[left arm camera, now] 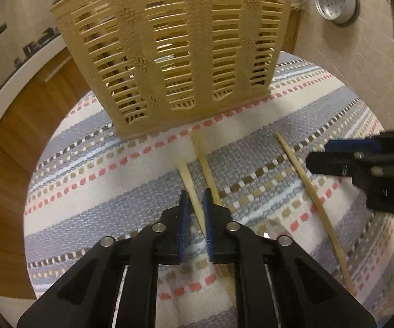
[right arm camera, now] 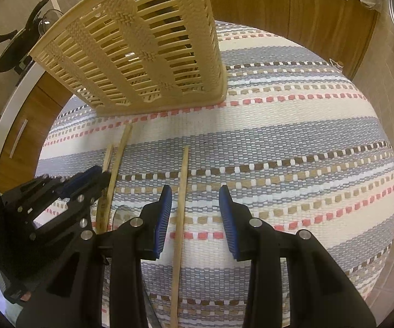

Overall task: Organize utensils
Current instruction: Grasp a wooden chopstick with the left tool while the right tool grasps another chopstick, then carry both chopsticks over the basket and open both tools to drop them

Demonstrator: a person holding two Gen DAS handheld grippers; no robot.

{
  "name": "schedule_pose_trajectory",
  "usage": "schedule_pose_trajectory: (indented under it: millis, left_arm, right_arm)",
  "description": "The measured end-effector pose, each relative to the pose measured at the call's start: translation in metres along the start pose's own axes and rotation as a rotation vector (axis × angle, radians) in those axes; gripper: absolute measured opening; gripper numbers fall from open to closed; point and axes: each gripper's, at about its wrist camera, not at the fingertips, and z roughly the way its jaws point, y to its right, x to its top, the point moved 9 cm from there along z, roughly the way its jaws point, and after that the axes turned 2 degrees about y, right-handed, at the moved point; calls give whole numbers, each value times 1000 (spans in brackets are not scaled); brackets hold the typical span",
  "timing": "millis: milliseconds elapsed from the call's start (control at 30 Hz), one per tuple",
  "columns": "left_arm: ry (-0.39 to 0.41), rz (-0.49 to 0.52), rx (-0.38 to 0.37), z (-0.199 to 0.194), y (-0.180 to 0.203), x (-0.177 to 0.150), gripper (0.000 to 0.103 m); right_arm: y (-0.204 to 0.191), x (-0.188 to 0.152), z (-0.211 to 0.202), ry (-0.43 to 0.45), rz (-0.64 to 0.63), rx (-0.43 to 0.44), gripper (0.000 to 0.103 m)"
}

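Fingers of left gripper [left arm camera: 195, 213] nearly together, astride one chopstick, blue pads [left arm camera: 184, 218] close on either side; can't tell whether pads actually press it

Fingers of right gripper [right arm camera: 195, 213] apart, gripping nothing; right chopstick [right arm camera: 182, 191] flat on striped mat [right arm camera: 279, 136] between them, nearer the left-hand finger, not touching either pad

Three wooden chopsticks in all, flat on the mat, in front of the basket [left arm camera: 169, 54]:
- short-looking chopstick [left arm camera: 190, 188], the one between left fingers, long axis running from the gripper toward the basket, leaning slightly left in left wrist view
- middle chopstick [left arm camera: 205, 164], just beside it on the right, roughly parallel, far tip close to basket base, near end passing under the right-hand left finger
- right chopstick [left arm camera: 306, 186], well apart from the other two, same general heading, far tip toward the basket's right corner, right gripper [left arm camera: 322, 155] hovering beside its upper half

Beige slatted plastic basket upright on far part of the mat, dark shapes behind slats, contents not readable

Left gripper [right arm camera: 87, 180] visible in right wrist view at left, tips at the pair of chopsticks

Tiled floor [left arm camera: 361, 68] beyond the mat, wooden cabinet fronts [right arm camera: 292, 0] behind
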Motion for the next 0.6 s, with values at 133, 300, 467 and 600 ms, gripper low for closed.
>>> schedule_pose_trajectory:
  millis: [133,300,467,600]
  left_arm:
    - [2,-51,-29,1,-11,1,4]
    - [33,-199,-90,-11,-54,-16,4]
    - [20,-289,-108,-16,-93,-33,4]
    - [-6,-216,-97,-18,-100,-40,6]
  right_arm:
    - [-2,0,0,-29,-32,-12,33]
    - [-14,1,13,-62,-34,-32,33]
    - [-24,7,21,-63,-97,-182,20]
    - [-35,4,23,-90,-134,-236,6]
